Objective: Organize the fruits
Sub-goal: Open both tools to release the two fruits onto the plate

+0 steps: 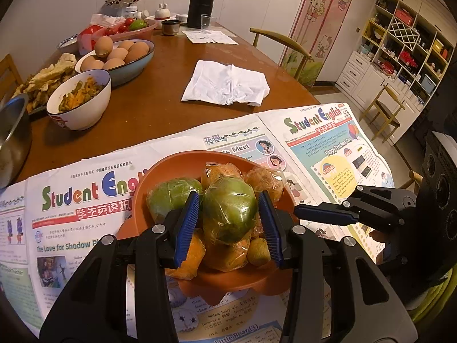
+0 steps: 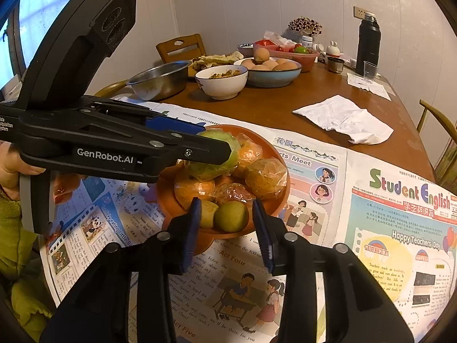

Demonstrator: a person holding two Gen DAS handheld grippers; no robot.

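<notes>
An orange bowl (image 1: 171,163) (image 2: 268,145) stands on spread newspapers and holds several plastic-wrapped oranges (image 1: 218,171) and green fruits. My left gripper (image 1: 228,200) is shut on a wrapped green fruit (image 1: 230,211) at the top of the pile, with a blue pad pressed on each side. From the right wrist view this gripper (image 2: 225,148) reaches in from the left with the green fruit (image 2: 220,138) at its tip. My right gripper (image 2: 225,201) stands open at the bowl's near rim. Two small greenish fruits (image 2: 231,215) lie just beyond its tips, untouched.
Newspapers (image 1: 328,148) cover the near half of the brown table (image 1: 160,100). Farther back lie a crumpled white cloth (image 1: 225,83), a white bowl of food (image 1: 80,100), a blue bowl of eggs (image 1: 120,54), a steel bowl (image 2: 160,80), a black flask (image 1: 201,0) and a plastic cup (image 1: 207,23). Chairs stand around.
</notes>
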